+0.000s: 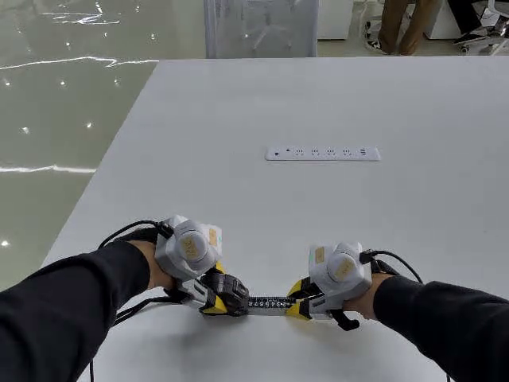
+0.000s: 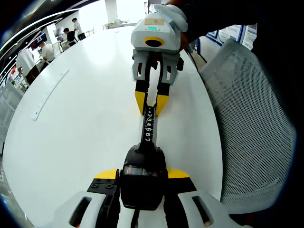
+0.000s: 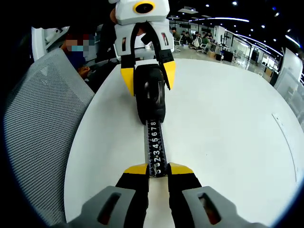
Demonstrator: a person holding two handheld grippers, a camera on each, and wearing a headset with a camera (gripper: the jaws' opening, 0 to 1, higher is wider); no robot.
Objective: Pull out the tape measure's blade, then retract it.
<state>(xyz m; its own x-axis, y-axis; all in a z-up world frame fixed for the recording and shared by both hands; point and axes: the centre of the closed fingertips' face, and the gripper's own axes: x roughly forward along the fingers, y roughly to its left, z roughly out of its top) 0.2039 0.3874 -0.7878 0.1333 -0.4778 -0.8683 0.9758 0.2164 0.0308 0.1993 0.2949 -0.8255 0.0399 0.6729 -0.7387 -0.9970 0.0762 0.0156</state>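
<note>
- the left gripper (image 2: 142, 174) has its jaws closed down on the black case of the tape measure (image 1: 231, 291), with one yellow tip on each side of the case.
- the right gripper (image 3: 158, 169) has its jaws nearly together, and the yellow tips pinch the free end of the blade (image 3: 154, 142).
- the blade is out of the case by a short length. it runs straight between the two grippers, numerals facing up.
- the tape measure sits low at the near edge of the white table (image 1: 318, 103). whether the case touches the top cannot be told.
- a white power strip (image 1: 323, 153) lies flat farther up the table, well apart from both grippers.
- a grey mesh chair (image 2: 251, 118) stands beside the table.
</note>
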